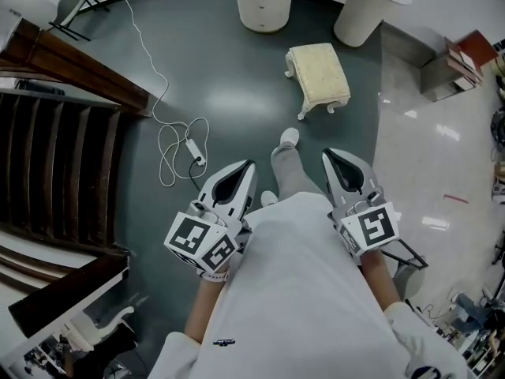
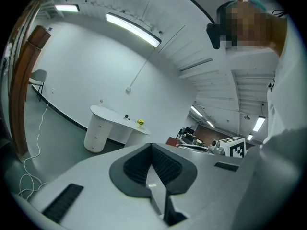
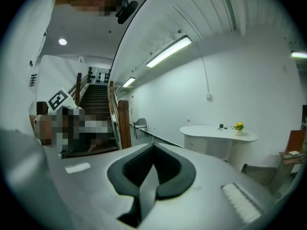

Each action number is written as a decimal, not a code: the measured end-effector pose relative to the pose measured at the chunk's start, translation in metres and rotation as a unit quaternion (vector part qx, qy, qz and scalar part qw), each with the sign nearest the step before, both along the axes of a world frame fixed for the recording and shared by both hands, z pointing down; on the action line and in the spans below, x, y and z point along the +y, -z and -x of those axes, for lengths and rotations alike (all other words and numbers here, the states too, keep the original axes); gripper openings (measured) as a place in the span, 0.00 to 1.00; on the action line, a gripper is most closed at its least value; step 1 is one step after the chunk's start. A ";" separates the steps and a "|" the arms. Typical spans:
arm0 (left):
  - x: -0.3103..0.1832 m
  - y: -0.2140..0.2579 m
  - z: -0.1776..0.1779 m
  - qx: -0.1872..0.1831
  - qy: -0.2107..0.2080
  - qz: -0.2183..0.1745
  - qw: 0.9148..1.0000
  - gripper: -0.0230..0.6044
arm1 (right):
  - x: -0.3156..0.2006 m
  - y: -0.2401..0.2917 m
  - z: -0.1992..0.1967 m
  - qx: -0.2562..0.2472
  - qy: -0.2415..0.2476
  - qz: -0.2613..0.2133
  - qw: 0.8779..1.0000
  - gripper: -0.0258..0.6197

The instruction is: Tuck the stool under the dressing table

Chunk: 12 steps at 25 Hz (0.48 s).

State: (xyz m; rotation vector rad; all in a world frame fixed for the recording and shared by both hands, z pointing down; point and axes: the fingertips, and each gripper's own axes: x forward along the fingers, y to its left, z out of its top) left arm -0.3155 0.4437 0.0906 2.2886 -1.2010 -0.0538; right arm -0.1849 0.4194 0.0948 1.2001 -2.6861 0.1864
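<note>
A cream cushioned stool (image 1: 318,76) with white curved legs stands on the grey floor, out in front of the white dressing table (image 1: 264,2), whose two round pedestals show at the top of the head view. The same table (image 2: 108,126) (image 3: 218,135) shows far off in both gripper views, with a small yellow flower pot on it. My left gripper (image 1: 241,172) and right gripper (image 1: 335,160) are held close to my body, well short of the stool. Both are shut with nothing between the jaws.
A wooden staircase (image 1: 55,133) with a dark railing runs along the left. A white cable with an adapter (image 1: 185,148) lies looped on the floor. My legs and shoes (image 1: 288,140) are between the grippers. A grey box with red books (image 1: 454,61) sits at the right.
</note>
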 end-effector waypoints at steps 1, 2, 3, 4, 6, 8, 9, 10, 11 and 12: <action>-0.009 0.000 0.001 -0.003 -0.003 0.001 1.000 0.05 | -0.009 -0.003 0.000 -0.004 -0.003 0.003 1.000 0.06; -0.019 0.000 0.000 -0.006 -0.006 0.004 1.000 0.05 | -0.019 -0.006 -0.001 -0.006 -0.007 0.007 1.000 0.05; -0.029 -0.001 -0.001 -0.008 -0.009 0.007 1.000 0.05 | -0.030 -0.008 -0.003 -0.009 -0.011 0.009 1.000 0.06; -0.041 -0.002 -0.003 -0.011 -0.013 0.010 1.000 0.05 | -0.042 -0.010 -0.006 -0.011 -0.016 0.010 1.000 0.06; -0.070 -0.007 -0.010 -0.019 -0.026 0.014 0.999 0.05 | -0.069 -0.014 -0.014 -0.016 -0.029 0.007 0.999 0.06; -0.101 -0.011 -0.021 -0.026 -0.045 0.015 0.999 0.05 | -0.096 -0.019 -0.027 -0.021 -0.049 0.006 0.999 0.06; -0.117 -0.012 -0.028 -0.028 -0.056 0.016 0.998 0.05 | -0.109 -0.021 -0.036 -0.023 -0.062 0.008 0.998 0.05; -0.134 -0.011 -0.035 -0.030 -0.068 0.016 0.997 0.05 | -0.123 -0.023 -0.046 -0.023 -0.076 0.009 0.997 0.06; -0.151 -0.009 -0.044 -0.032 -0.079 0.015 0.996 0.05 | -0.137 -0.024 -0.056 -0.025 -0.089 0.011 0.996 0.06; -0.169 -0.007 -0.053 -0.037 -0.088 0.015 0.995 0.05 | -0.153 -0.025 -0.067 -0.029 -0.100 0.012 0.994 0.05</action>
